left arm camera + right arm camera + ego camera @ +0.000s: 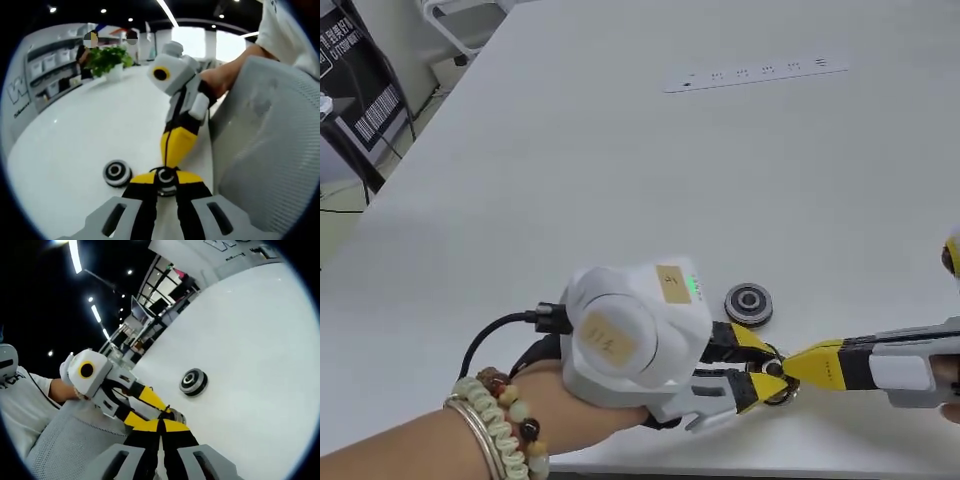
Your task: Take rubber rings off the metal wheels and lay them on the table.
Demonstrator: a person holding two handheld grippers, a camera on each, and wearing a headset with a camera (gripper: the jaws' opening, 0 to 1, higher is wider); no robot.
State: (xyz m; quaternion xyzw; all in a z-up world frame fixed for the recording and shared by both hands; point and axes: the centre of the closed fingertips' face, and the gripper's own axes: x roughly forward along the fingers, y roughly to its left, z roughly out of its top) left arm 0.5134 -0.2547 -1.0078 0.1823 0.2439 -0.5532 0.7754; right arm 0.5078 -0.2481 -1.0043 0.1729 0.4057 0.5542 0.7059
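Observation:
A small metal wheel (782, 390) with a black rubber ring hangs just above the white table (620, 150) near its front edge. My left gripper (767, 372) is shut on it, yellow jaws clasping both sides of the wheel (166, 184). My right gripper (790, 368) comes in from the right with its jaws together, nipping the ring at the wheel's rim (177, 416). A second wheel (748, 303), ring still on, lies flat on the table just beyond; it appears as the wheel (117, 173) left of my left jaws and the wheel (194, 381) past my right gripper (161, 424).
A white power strip (755, 73) lies far back on the table. The table's near edge runs right below the grippers. A potted plant (107, 59) stands at the table's far end. Chairs and cables sit off the left side.

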